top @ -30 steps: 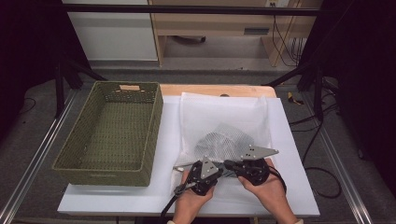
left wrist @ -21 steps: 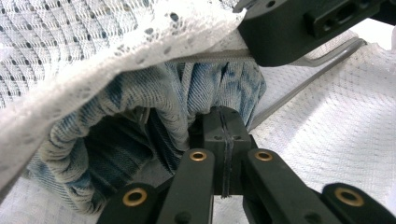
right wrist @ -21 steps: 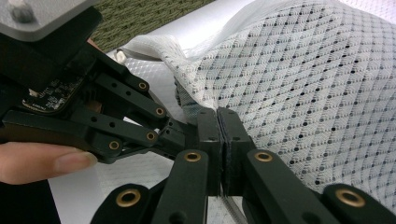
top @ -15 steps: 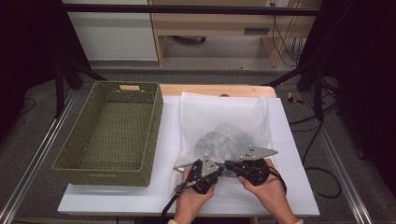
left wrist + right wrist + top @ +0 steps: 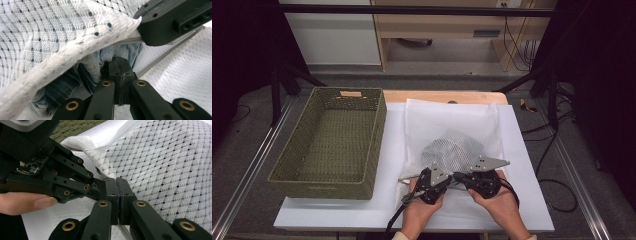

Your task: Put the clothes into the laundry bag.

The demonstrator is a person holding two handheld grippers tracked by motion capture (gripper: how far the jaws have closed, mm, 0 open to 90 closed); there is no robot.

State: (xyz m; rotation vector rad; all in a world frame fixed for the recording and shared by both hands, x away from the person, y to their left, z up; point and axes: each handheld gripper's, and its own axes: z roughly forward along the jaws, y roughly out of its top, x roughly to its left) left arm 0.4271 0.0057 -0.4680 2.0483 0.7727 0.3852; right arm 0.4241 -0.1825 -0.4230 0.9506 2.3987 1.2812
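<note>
1. a white mesh laundry bag [image 5: 452, 150] lies on a white sheet [image 5: 522, 165] that covers the table [image 5: 442, 96], right of a green woven basket [image 5: 332, 145]. the bag bulges at its near end, and the left gripper view shows blue denim cloth [image 5: 87, 67] inside its mouth.
2. the left gripper [image 5: 439, 184] sits at the near edge of the bag, its jaws pressed together. in its own view the tips meet right at the bag's opening, against the denim; whether they pinch the zip pull or only fabric i cannot tell.
3. the right gripper [image 5: 458, 176] is just beside it on the right, jaws also together, clamped on the mesh edge beside the zip track [image 5: 162, 56]. in the left gripper view it grips the hem from above.
4. both hands hold so close together, i judge, because one pins the bag's edge taut while the other works the zip along it.
5. the basket stands empty and well to the left, probably the place for the bag once it is closed.
</note>
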